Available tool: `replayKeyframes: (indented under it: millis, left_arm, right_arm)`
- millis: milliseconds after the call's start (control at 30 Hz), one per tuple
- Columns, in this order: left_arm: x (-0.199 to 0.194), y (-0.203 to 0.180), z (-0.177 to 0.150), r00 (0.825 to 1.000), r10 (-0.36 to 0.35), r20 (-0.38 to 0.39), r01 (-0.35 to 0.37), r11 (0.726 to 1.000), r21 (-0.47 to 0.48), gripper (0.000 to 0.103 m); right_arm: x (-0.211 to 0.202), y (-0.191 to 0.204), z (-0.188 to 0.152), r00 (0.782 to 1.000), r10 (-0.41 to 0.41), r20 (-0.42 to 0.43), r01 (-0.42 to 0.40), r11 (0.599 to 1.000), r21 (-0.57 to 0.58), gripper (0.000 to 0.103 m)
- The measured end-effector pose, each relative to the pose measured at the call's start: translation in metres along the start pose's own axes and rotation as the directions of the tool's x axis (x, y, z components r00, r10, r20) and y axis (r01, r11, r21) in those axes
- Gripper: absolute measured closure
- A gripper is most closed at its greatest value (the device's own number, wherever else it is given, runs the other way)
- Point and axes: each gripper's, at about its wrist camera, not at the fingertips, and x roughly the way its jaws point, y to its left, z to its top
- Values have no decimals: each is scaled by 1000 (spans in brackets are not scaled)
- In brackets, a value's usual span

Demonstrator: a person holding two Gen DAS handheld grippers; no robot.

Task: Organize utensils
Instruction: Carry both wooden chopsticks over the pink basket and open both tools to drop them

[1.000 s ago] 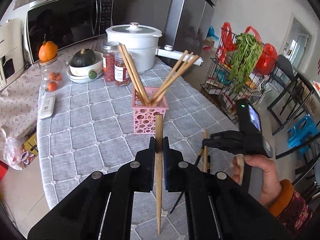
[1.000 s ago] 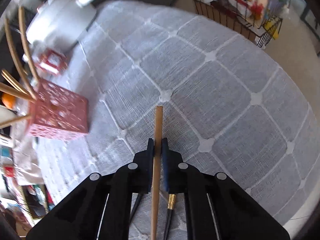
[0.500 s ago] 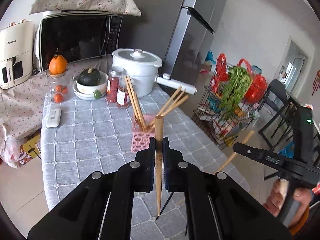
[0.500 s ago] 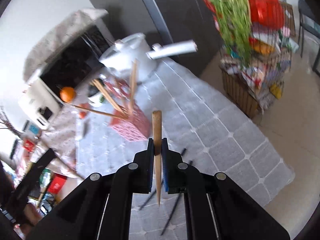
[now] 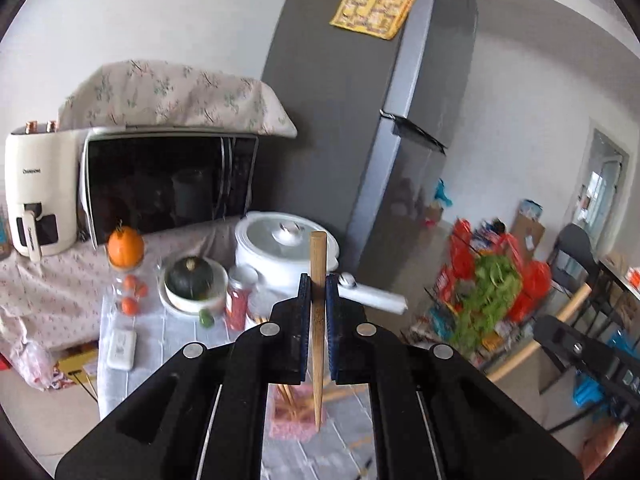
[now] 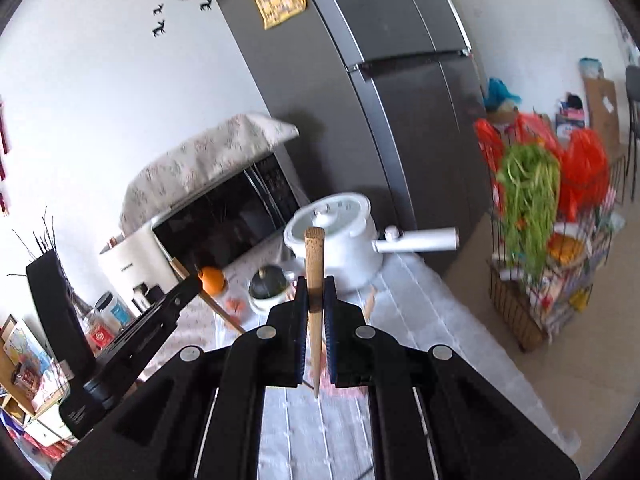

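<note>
Chopstick (image 5: 318,320) clamped in left gripper (image 5: 318,292), another (image 6: 314,300) in right gripper (image 6: 314,294) (pink basket (image 5: 290,416) left view only)

Pink basket (image 5: 289,414) mostly hidden behind left gripper's fingers (image 5: 299,328); vegetable rack (image 5: 486,308) blurred

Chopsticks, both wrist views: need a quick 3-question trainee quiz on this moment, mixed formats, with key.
1. True or false: each gripper is shut on a wooden chopstick.
2. In the left wrist view, the narrow tip of the left chopstick points toward: A) the microwave, B) the pink basket, C) the fridge.
3. Fill in: in the right wrist view, the white lidded pot stands on the table in front of the ____.

Key: 1 true: left gripper and right gripper each clamp one, the right chopstick upright like the left. 2 B. 3 fridge.
</note>
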Motion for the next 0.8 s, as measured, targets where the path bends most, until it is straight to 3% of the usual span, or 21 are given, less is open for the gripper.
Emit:
replayKeyframes:
  millis: [233,267,300,500,800]
  left_arm:
    - [54,11,-19,998,58,-7,-58,998,-31,96]
    - [64,15,-29,998,46,-40,-47,998,-44,94]
    - [68,18,-36,998,33,-57,-36,998,-56,86]
    - [21,48,-38,995,74,70,-64,989,-130,64]
    - [-2,70,-39,995,76,65,-64,985,-159,58]
  right_arm:
    - [36,-3,-6,1000,-12,24,13,1000,-8,95]
    - [42,-5,-9,1000,-14,21,14,1000,-5,95]
    - [50,-8,-11,1000,-10,13,10,1000,2,95]
    - [71,-10,-19,1000,-29,-5,29,1000,-5,95]
    - [85,16,-20,997,-70,43,72,995,-66,95]
